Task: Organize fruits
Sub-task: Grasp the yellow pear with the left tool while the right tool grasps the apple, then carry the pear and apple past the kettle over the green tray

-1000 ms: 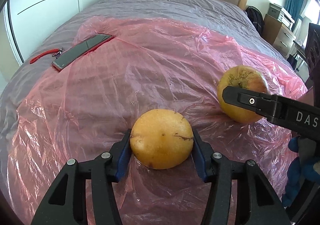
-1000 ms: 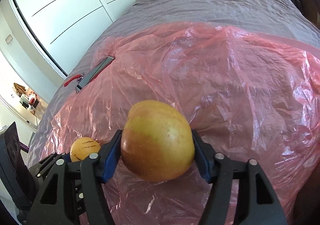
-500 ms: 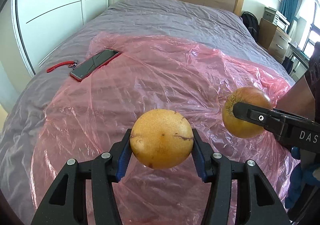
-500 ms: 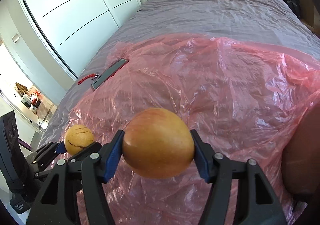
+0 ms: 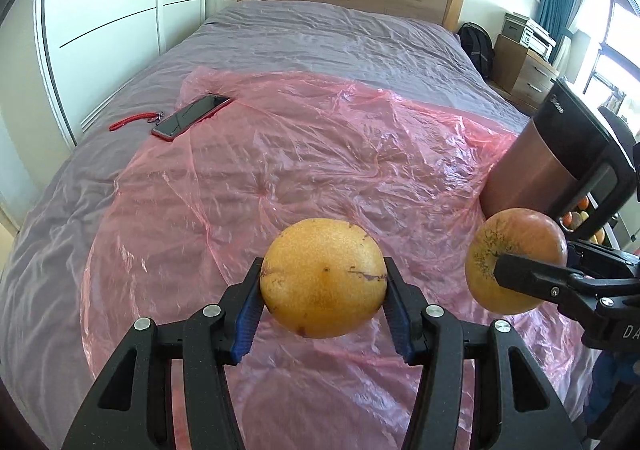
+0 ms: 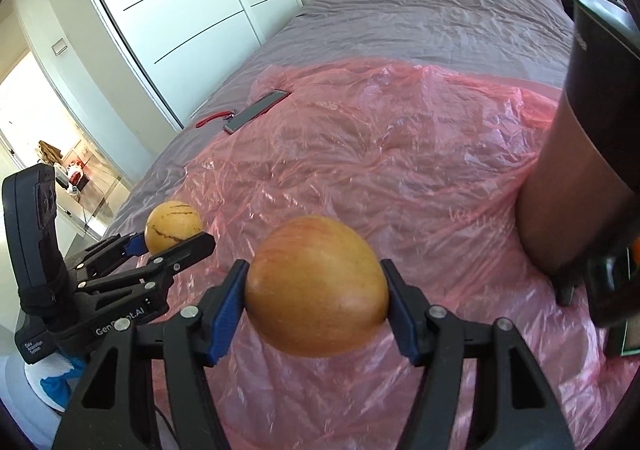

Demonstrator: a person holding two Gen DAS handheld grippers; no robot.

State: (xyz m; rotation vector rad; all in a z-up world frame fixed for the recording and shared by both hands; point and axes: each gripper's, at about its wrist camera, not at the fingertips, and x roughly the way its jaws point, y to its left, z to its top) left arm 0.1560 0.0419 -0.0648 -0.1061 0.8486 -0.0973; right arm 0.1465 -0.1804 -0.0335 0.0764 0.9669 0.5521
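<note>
My left gripper is shut on a round yellow-orange fruit with dark scratch marks, held in the air above the pink plastic sheet. My right gripper is shut on a larger yellow-red apple, also lifted clear of the sheet. In the left wrist view the apple and the right gripper's finger show at the right. The right wrist view shows the left gripper with its scratched fruit at the left.
A phone with a red strap lies at the sheet's far left edge on the grey bed. A tall copper-and-black jug stands at the right, close to the apple. More fruit shows behind it.
Both grippers have risen off the sheet with their fruits and pulled back from the headboard. The copper jug has come into view at the right.
</note>
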